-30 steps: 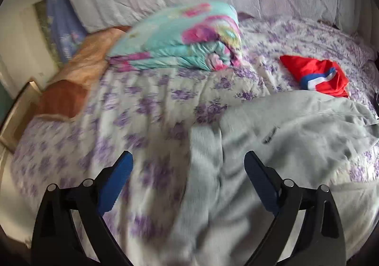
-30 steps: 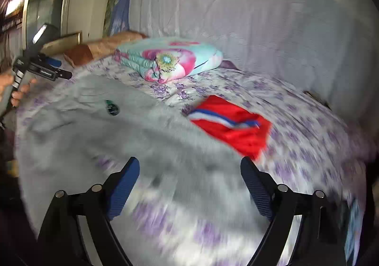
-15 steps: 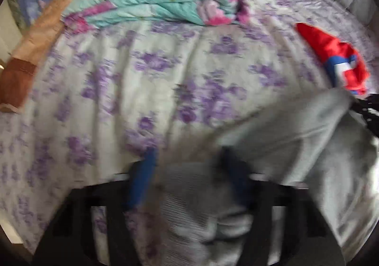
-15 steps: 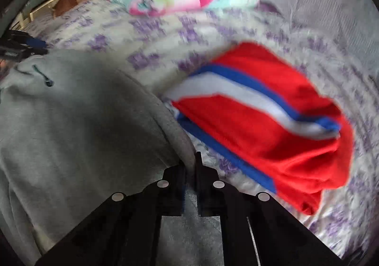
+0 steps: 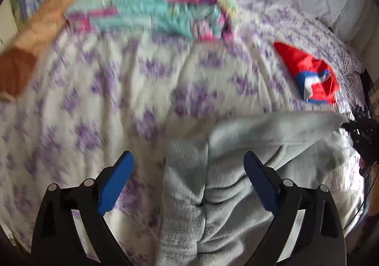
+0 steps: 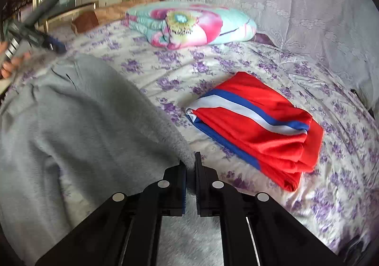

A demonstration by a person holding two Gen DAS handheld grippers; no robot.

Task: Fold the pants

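Grey pants (image 5: 236,171) lie crumpled on the near part of the bed (image 5: 118,100), on the purple-flowered sheet, not yet in any tidy fold.

Left gripper (image 5: 188,180): jaws are opening, standing wide. The ribbed waistband or cuff end of the pants lies between the blue pads (image 5: 116,183) but neither pad presses on it. No hold on this side.

Right gripper (image 6: 190,166): jaws closed tight on an edge of the grey fabric, which bunches up right at the tips. From the left wrist view this pinched corner stretches out to the far right, the cloth pulled taut toward it.

Judgement on progress: early. One layer appears drawn over another, so a first fold may be under way, but the edges are uneven and the cloth is rumpled. Left to do: line up the legs, smooth them, fold again into a compact stack.

Other items: a red garment (image 6: 255,123) with blue and white stripes, already folded, lies just right of the pants; a folded floral blanket (image 6: 189,26) sits at the far side.
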